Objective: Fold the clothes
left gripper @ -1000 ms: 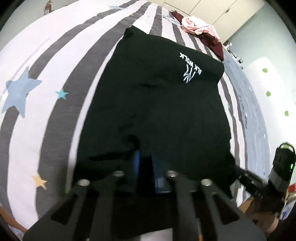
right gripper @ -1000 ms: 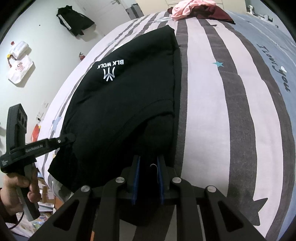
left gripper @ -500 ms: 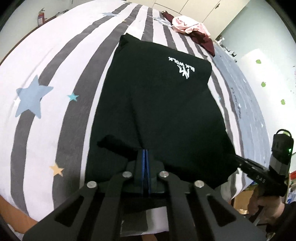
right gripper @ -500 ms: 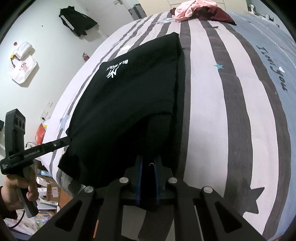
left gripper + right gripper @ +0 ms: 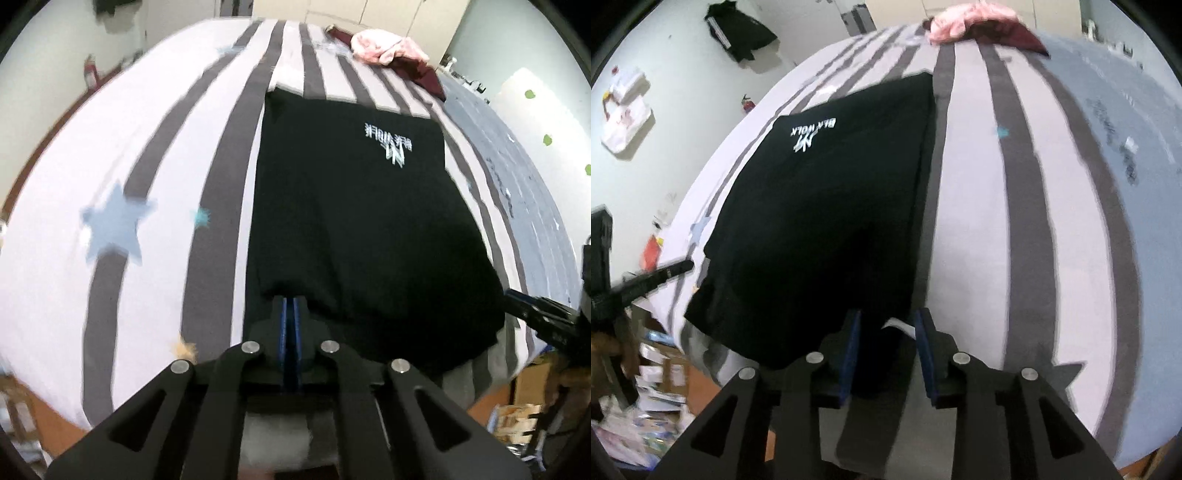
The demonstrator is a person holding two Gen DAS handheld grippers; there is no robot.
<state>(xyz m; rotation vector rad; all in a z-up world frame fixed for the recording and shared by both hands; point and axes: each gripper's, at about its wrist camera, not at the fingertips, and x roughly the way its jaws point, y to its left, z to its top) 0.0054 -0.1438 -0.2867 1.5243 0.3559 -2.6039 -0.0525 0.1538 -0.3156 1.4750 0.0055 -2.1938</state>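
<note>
The left gripper (image 5: 291,306) has its blue pads pressed together with nothing showing between them, at the near left corner of the black T-shirt (image 5: 362,229). The right gripper (image 5: 888,325) has just been opening: its jaws stand apart, with the shirt's near right corner and a small white tag (image 5: 899,326) lying loose in the gap, and the pads do not press on the cloth.

The shirt lies folded into a long panel on the bed (image 5: 155,147), its near end hanging slightly over the bed's near edge, its white logo (image 5: 812,134) toward the far end. The bedcover around the shirt is pale with dark grey stripes running away from the grippers; left of the shirt are a large blue star (image 5: 114,229) and a small teal one. Right of the shirt the cover turns grey-blue with blurred script.

Beyond the shirt's far end, at the head of the bed, a heap of pink and maroon clothes (image 5: 388,55) rests. Past it stand pale cupboard doors. On the white wall to the shirt's left hang a black jacket (image 5: 738,29) and a white bag (image 5: 624,114). Boxes and papers clutter the floor below the bed's near edge.
</note>
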